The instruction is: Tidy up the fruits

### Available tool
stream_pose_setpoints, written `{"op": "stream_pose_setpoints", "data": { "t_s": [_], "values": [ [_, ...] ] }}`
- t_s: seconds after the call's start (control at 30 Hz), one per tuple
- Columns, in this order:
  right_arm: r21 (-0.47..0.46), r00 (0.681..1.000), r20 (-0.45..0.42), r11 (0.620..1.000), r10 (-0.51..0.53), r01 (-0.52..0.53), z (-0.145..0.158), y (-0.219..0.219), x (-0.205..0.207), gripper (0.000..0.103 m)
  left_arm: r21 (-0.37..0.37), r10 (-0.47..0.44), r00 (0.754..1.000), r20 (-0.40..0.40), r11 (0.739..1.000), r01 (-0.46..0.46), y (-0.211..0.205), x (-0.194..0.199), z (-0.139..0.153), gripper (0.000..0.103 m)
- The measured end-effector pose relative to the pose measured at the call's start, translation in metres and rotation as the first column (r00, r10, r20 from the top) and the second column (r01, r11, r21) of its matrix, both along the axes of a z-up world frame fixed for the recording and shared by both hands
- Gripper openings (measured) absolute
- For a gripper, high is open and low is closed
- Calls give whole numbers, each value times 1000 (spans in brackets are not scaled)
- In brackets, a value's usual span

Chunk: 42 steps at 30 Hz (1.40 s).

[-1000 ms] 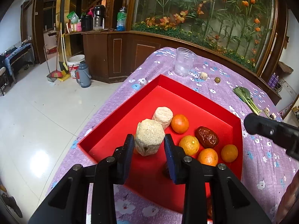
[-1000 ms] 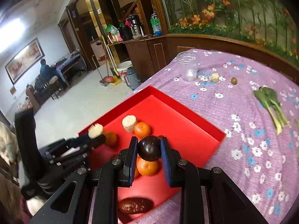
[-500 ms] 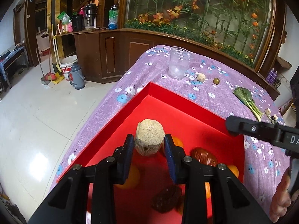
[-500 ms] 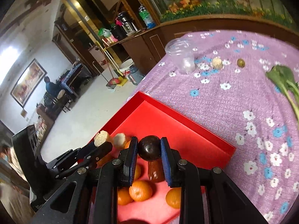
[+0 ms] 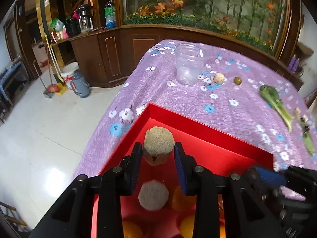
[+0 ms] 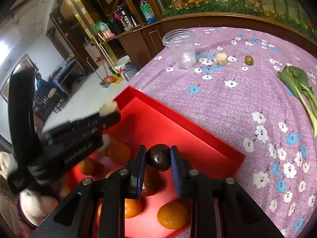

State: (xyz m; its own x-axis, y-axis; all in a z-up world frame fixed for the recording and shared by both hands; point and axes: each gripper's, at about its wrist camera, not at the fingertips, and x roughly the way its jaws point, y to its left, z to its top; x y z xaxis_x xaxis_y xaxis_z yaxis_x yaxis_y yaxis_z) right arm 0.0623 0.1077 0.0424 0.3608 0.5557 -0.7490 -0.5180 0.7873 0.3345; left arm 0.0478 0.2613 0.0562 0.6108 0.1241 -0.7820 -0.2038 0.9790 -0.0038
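Observation:
In the left wrist view my left gripper (image 5: 158, 148) is shut on a rough beige chunk (image 5: 158, 142), hanging over the far left corner of the red tray (image 5: 200, 120). Below it lie a second beige chunk (image 5: 153, 195) and oranges (image 5: 187, 228). In the right wrist view my right gripper (image 6: 158, 150) is shut on a dark round fruit (image 6: 159, 159) above the red tray (image 6: 178, 119). Oranges (image 6: 172, 215) and a brown date (image 6: 152, 184) lie under it. The left gripper (image 6: 110, 117) shows at the left with its chunk (image 6: 109, 108).
On the purple flowered cloth beyond the tray stand a clear plastic cup (image 5: 188, 67) (image 6: 181, 47), a small beige piece (image 5: 219, 78) (image 6: 221, 59), a green olive-like fruit (image 5: 237, 80) (image 6: 248, 59) and a leafy green (image 5: 275, 101) (image 6: 299, 85). The table edge drops to floor at left.
The left gripper carried its beige chunk forward, from over the fruit pile to the tray's far corner. The right gripper moved forward and sank slightly with the dark fruit. Both grips held.

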Motion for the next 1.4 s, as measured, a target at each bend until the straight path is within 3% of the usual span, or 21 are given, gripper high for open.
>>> {"op": "stream_pose_setpoints", "data": {
  "t_s": [0.17, 0.3, 1.03, 1.1, 1.17, 1.2, 1.23, 1.33, 1.4],
  "values": [
    [-38, 1000, 1, 999, 4, -4, -9, 1, -1, 27, 51, -8, 999, -44, 999, 10, -8, 16, -8, 32],
    [-50, 1000, 1, 999, 8, -8, -12, 2, -2, 27, 39, -12, 997, -83, 999, 15, -7, 23, -18, 32],
    [-81, 1000, 4, 997, 3, -3, -22, 6, 5, 28, 48, -11, 993, -121, 999, 17, -13, 36, -30, 32],
    [-84, 1000, 8, 996, 4, -3, -22, 7, 5, 28, 44, -8, 992, -126, 999, 13, -11, 37, -31, 36],
    [-87, 1000, 10, 996, 2, -1, -22, 7, 4, 28, 41, -3, 992, -123, 999, 8, -10, 37, -31, 53],
    [-88, 1000, 10, 996, 1, 0, -22, 7, 4, 28, 41, -1, 993, -118, 999, 6, -10, 37, -30, 56],
    [-87, 1000, 8, 996, -1, 2, -22, 7, 4, 32, 43, -1, 993, -114, 999, 6, -10, 36, -29, 61],
    [-68, 1000, 8, 998, -11, 12, -19, 5, 3, 65, 45, -6, 993, -115, 999, 11, -11, 34, -28, 68],
    [-51, 999, 23, 998, -23, 24, -15, 1, 0, 68, 45, -6, 994, -110, 999, 11, -12, 31, -24, 68]
  ]
}}
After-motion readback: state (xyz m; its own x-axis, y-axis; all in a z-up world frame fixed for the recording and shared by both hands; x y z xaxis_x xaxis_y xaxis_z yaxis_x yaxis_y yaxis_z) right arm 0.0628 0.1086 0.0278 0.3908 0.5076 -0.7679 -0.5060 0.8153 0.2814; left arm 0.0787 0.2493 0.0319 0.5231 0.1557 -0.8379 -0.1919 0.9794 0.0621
